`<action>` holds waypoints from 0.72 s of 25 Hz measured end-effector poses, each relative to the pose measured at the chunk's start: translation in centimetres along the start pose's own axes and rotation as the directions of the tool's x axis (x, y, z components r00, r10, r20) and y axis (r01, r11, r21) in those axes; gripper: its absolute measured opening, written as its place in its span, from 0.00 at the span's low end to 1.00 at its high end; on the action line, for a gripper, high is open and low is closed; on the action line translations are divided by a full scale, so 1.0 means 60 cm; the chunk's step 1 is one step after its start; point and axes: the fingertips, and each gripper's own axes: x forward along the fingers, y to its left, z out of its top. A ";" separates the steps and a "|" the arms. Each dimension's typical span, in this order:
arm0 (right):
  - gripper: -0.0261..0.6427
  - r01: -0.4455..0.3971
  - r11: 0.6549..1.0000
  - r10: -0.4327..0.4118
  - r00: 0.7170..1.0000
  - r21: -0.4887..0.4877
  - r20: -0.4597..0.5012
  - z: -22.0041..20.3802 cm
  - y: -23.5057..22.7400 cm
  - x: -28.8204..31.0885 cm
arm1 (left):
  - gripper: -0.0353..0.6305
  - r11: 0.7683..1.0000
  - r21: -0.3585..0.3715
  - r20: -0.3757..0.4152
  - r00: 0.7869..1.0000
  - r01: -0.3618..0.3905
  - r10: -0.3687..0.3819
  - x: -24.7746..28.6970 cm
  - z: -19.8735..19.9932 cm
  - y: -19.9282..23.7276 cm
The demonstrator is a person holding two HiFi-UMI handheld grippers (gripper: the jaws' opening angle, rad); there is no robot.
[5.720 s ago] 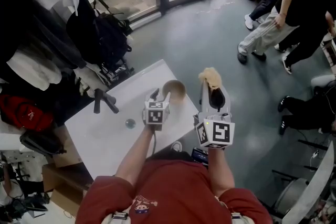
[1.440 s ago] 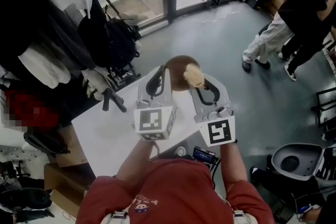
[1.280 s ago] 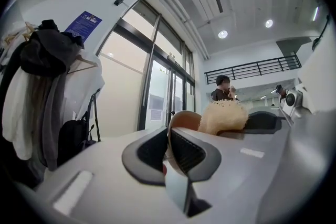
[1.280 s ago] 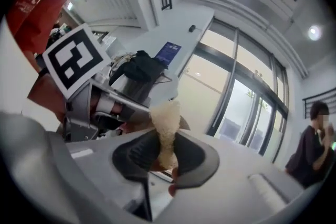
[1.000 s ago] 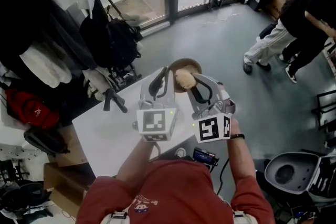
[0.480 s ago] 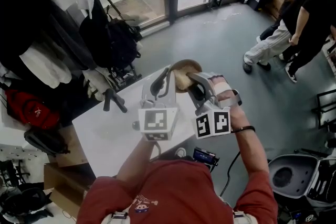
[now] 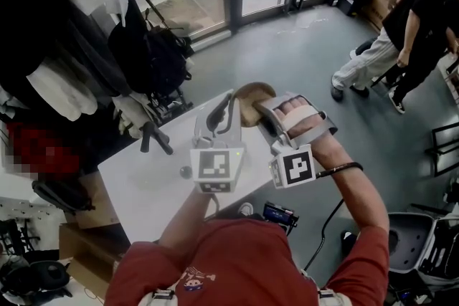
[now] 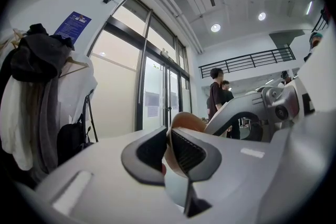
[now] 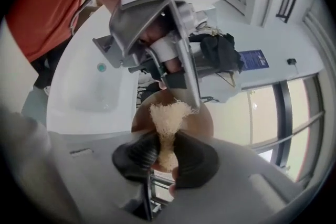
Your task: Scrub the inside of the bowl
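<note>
Bowl (image 7: pixel 257 89): left gripper (image 8: pixel 167 150) fingers clamp its rim to steady it, while right gripper (image 9: pixel 166 157) fingers clench a fibrous scrubber (image 9: pixel 168 115) reaching inside to scrub.

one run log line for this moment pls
left gripper: shut on bowl rim | right gripper: shut on scrubber | scrubber: tip inside bowl | step: scrubbing
</note>
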 end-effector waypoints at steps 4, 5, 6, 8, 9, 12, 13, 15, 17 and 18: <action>0.15 -0.023 0.980 0.021 1.000 -0.196 -0.011 0.003 0.007 -0.001 | 0.11 1.000 0.023 0.001 1.000 0.000 0.000 0.002 0.005 -0.002; 0.15 -0.027 0.969 0.023 1.000 -0.245 -0.017 0.002 0.008 0.000 | 0.11 1.000 0.025 0.002 1.000 -0.001 0.001 0.003 0.007 -0.002; 0.15 -0.031 0.959 0.026 0.999 -0.282 -0.022 0.000 0.010 0.001 | 0.11 1.000 0.025 0.003 1.000 -0.001 0.001 0.003 0.008 -0.002; 0.15 -0.038 0.945 0.031 0.999 -0.326 -0.024 -0.001 0.011 0.002 | 0.11 1.000 0.022 0.003 1.000 0.001 -0.001 0.003 0.009 -0.002; 0.15 -0.038 0.941 0.032 0.999 -0.337 -0.024 -0.001 0.011 0.002 | 0.11 1.000 0.020 0.003 1.000 0.002 -0.002 0.003 0.010 -0.002; 0.15 -0.034 0.940 0.027 0.999 -0.339 -0.025 0.000 0.008 0.003 | 0.11 1.000 0.023 -0.001 1.000 0.000 0.000 0.004 0.009 0.001; 0.15 -0.031 0.945 0.024 0.999 -0.324 -0.025 0.002 0.006 0.004 | 0.11 1.000 0.022 0.001 1.000 -0.002 0.002 0.003 0.009 0.001; 0.15 -0.019 0.964 0.014 1.000 -0.266 -0.021 0.004 -0.001 0.003 | 0.11 1.000 0.019 0.019 1.000 -0.010 0.009 -0.001 0.015 0.001; 0.15 -0.007 0.979 0.003 1.000 -0.205 -0.020 0.006 -0.007 0.003 | 0.11 1.000 0.021 0.045 0.999 -0.018 0.017 -0.004 0.025 0.001; 0.15 -0.002 0.983 -0.002 1.000 -0.185 -0.022 0.007 -0.008 0.003 | 0.11 1.000 0.021 0.056 0.998 -0.020 0.019 -0.005 0.029 0.001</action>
